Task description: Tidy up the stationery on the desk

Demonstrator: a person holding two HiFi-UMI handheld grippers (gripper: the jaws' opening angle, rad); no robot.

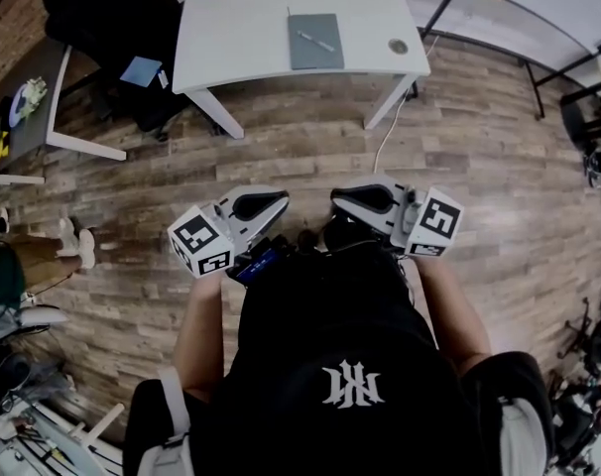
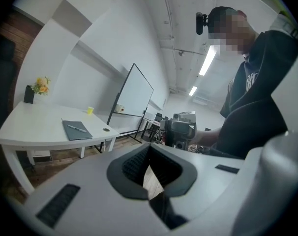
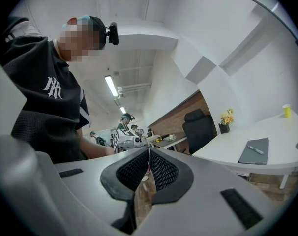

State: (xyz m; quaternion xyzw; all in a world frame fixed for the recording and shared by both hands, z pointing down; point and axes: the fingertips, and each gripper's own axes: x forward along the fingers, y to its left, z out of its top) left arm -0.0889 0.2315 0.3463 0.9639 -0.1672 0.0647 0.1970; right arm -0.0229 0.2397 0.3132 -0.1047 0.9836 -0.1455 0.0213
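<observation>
A white desk [image 1: 251, 28] stands across the wooden floor ahead of me. On it lies a grey notebook [image 1: 314, 41] with a pen [image 1: 316, 40] on its cover, also seen as the notebook [image 2: 76, 130] and the notebook [image 3: 254, 151]. A yellow cup [image 2: 90, 110], a flower pot [image 2: 40, 86] and a small round disc [image 1: 398, 47] share the desktop. My left gripper [image 1: 284, 199] and right gripper [image 1: 334, 195] are held close to my body, tips facing each other, far from the desk. Both are shut and empty: the left gripper [image 2: 148, 149] and the right gripper [image 3: 149, 151] show their pads together.
A black office chair [image 1: 112, 28] stands left of the desk, beside a second desk [image 1: 23, 107] with clutter. A whiteboard [image 2: 134, 95] stands to the desk's right. A cable [image 1: 385, 142] trails on the floor by the desk leg. A person's shoes [image 1: 74, 241] show at left.
</observation>
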